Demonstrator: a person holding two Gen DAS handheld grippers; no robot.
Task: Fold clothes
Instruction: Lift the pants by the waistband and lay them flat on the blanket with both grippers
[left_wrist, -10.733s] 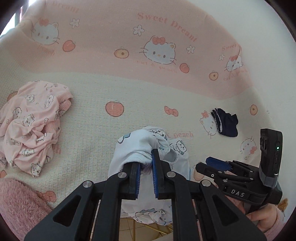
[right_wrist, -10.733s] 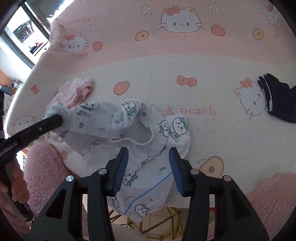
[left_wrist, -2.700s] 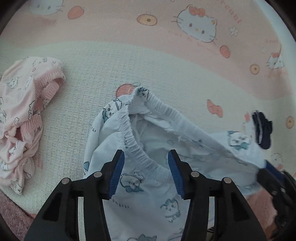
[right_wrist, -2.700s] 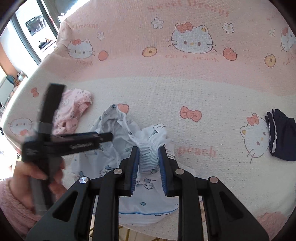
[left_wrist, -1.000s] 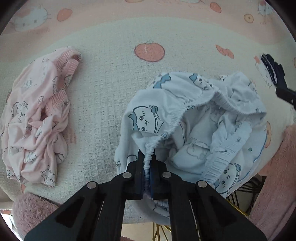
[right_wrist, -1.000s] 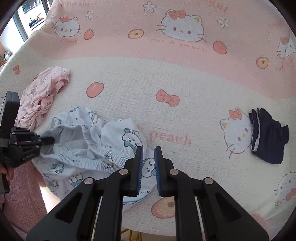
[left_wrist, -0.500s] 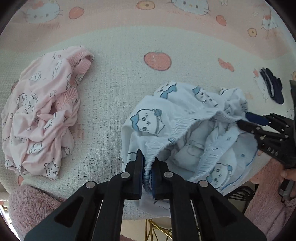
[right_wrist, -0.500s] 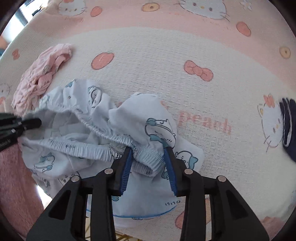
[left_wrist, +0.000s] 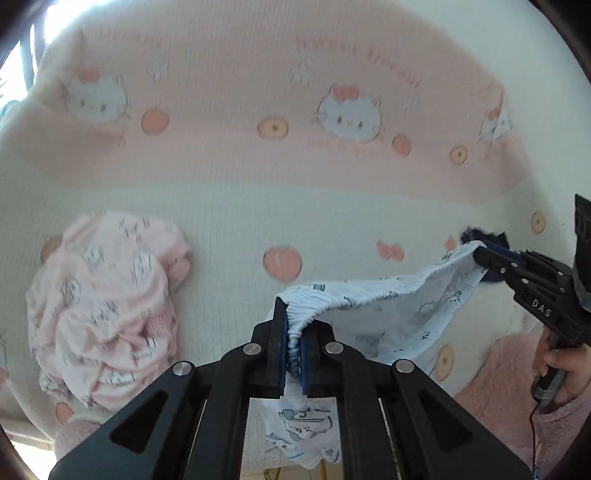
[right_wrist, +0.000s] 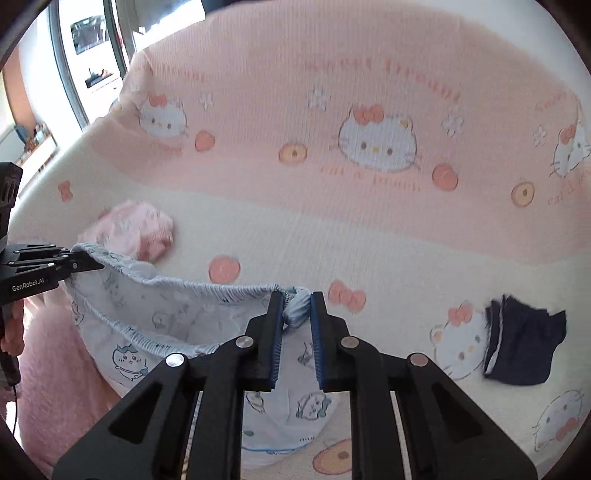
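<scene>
1. Two claws share one garment. The left claw (left_wrist: 293, 343), low in the middle of its own view, is pinched nearly shut on the gathered waistband of the pale blue shorts (left_wrist: 391, 306).
2. The right claw (right_wrist: 297, 314), low centre in its view, has a bunched bit of the same waistband between its pads, with its jaws closing on it; a small gap shows on either side of the cloth.
3. Between the two claws the elastic edge runs fairly taut, and the rest of the shorts hangs below it, down toward the near edge of the blanket (right_wrist: 332, 251). Holding the band at two points this way probably serves to open the shorts out flat before any fold.
4. Each claw shows at the edge of the other's view, carried by a hand (left_wrist: 565, 369) in a fuzzy pink sleeve (left_wrist: 498, 373).
5. Left of the shorts lies a crumpled pink garment (left_wrist: 107, 306), well apart from them; a small dark navy garment (right_wrist: 524, 347) lies at the right, also apart.
6. Beneath everything is the cream and pink blanket, printed with cats, peaches and bows. A bright window (right_wrist: 92, 48) fills the upper left of the right claw's view.
</scene>
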